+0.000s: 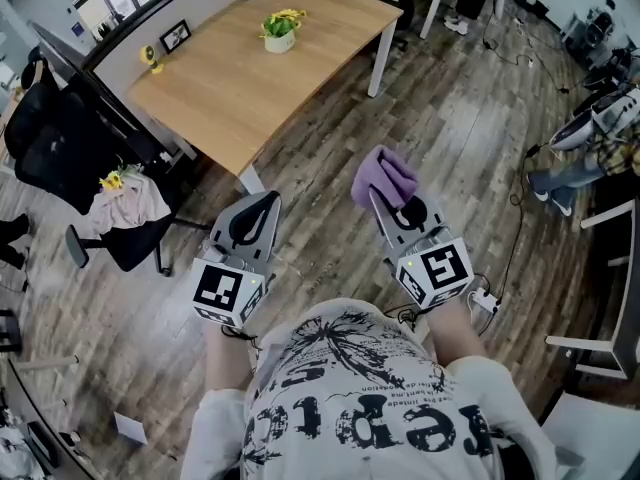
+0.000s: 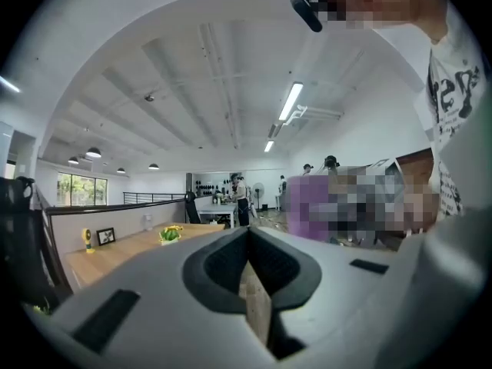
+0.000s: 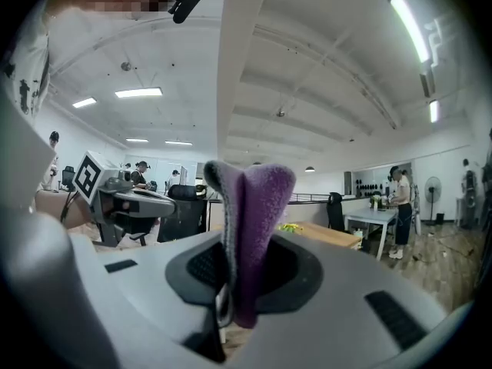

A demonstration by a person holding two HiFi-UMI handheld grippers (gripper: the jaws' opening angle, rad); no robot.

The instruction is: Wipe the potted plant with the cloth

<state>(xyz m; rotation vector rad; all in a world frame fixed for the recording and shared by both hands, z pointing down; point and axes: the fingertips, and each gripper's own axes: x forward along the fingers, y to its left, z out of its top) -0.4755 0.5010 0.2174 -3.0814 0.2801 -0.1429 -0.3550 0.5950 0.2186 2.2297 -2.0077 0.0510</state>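
Observation:
A small potted plant (image 1: 280,30) with green and yellow leaves in a white pot stands on the wooden table (image 1: 240,78) ahead; in the left gripper view the potted plant (image 2: 170,234) shows small and far. My right gripper (image 1: 378,193) is shut on a purple cloth (image 1: 384,175), which stands up bunched between its jaws; the right gripper view shows the cloth (image 3: 250,229) filling the gap. My left gripper (image 1: 268,200) is shut with nothing in it, level beside the right one. Both are held over the floor, well short of the table.
A picture frame (image 1: 175,36) and a small yellow object (image 1: 150,58) sit at the table's far edge. A black office chair (image 1: 70,158) with clothes on it stands to the left. Cables and a power strip (image 1: 485,301) lie on the wooden floor to the right. People stand in the distance.

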